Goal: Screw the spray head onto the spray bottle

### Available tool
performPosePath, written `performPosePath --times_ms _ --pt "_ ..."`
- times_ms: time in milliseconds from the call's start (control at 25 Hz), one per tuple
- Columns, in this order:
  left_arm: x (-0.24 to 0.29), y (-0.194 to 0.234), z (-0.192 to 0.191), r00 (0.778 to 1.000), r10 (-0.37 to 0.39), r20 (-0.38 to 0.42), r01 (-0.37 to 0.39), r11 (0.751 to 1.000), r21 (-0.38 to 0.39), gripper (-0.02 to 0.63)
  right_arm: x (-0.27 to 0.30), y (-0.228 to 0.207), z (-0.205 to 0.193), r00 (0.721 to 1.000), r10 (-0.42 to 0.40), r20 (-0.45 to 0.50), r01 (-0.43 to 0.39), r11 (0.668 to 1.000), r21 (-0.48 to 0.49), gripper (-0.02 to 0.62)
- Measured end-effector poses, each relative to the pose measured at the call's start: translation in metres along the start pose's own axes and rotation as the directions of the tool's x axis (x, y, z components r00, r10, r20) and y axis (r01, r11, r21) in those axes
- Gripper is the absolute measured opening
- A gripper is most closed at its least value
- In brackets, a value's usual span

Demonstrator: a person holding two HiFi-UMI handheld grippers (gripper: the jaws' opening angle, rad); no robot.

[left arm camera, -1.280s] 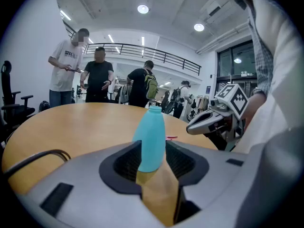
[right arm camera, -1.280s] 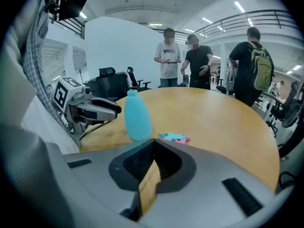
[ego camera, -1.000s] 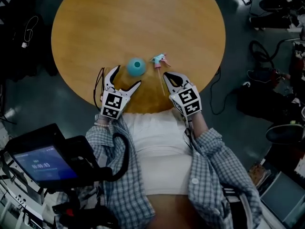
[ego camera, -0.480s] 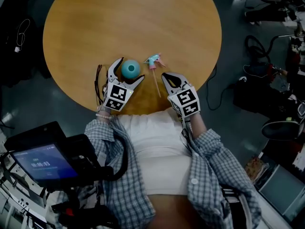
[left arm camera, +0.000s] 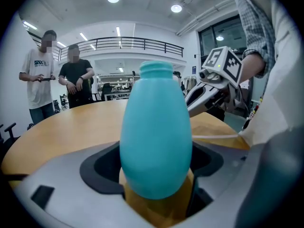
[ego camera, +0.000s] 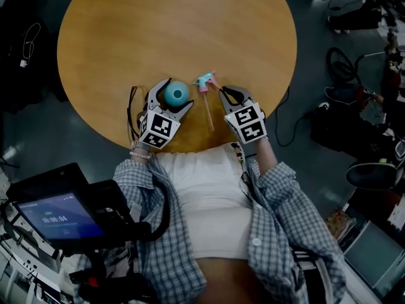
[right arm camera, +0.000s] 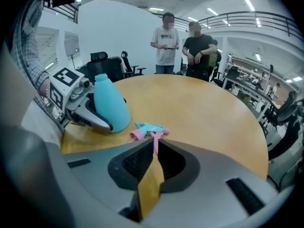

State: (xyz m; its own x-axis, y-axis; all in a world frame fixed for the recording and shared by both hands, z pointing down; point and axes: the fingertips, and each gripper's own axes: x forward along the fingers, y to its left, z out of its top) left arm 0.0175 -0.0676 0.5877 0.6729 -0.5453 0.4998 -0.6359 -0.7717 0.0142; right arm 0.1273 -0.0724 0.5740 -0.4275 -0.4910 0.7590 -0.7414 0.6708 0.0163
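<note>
A teal spray bottle (ego camera: 176, 94) stands upright near the front edge of the round wooden table (ego camera: 177, 24). My left gripper (ego camera: 177, 92) is around it with a jaw on each side. The jaws are closing, and the pads lie against the bottle's (left arm camera: 156, 132) wide lower body. The teal and pink spray head (ego camera: 205, 81) lies on its side just right of the bottle, its thin tube trailing toward me. My right gripper (ego camera: 223, 92) is shut and holds nothing. Its tips (right arm camera: 154, 156) are right at the pink trigger of the spray head (right arm camera: 148, 128).
A black cable (ego camera: 131, 106) hangs over the table edge left of my left gripper. Two people (right arm camera: 164, 46) stand beyond the far side of the table, with office chairs (right arm camera: 111, 63) nearby. A screen device (ego camera: 57, 217) sits by my left side.
My left gripper has moved forward until its jaws are around the bottle. The right gripper has slid forward and left, up to the spray head.
</note>
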Motion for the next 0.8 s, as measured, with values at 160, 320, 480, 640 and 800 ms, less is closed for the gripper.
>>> performPosePath --times_ms 160,320,480,640,800 --pt "-0.001 -0.001 -0.003 1.000 0.006 -0.009 -0.006 1.000 -0.004 0.420 0.024 -0.006 -0.002 0.995 0.042 -0.088 -0.046 0.998 -0.048 0.127" --pt "-0.002 -0.002 -0.005 1.000 0.010 -0.015 -0.010 1.000 -0.010 0.420 0.046 -0.003 -0.007 0.985 0.074 -0.153 -0.087 0.993 -0.078 0.129" --pt "-0.002 -0.002 -0.007 1.000 0.010 -0.018 -0.010 1.000 -0.011 0.420 0.054 0.004 -0.013 0.975 0.096 -0.200 -0.118 0.988 -0.100 0.121" --pt "-0.003 -0.001 -0.007 1.000 0.012 -0.016 -0.012 1.000 -0.013 0.420 0.054 0.002 -0.013 0.978 0.086 -0.191 -0.102 0.992 -0.076 0.048" --pt "-0.001 0.000 -0.007 1.000 0.011 -0.016 -0.012 1.000 -0.013 0.420 0.056 -0.005 -0.011 0.986 0.061 -0.154 -0.071 0.996 -0.062 0.040"
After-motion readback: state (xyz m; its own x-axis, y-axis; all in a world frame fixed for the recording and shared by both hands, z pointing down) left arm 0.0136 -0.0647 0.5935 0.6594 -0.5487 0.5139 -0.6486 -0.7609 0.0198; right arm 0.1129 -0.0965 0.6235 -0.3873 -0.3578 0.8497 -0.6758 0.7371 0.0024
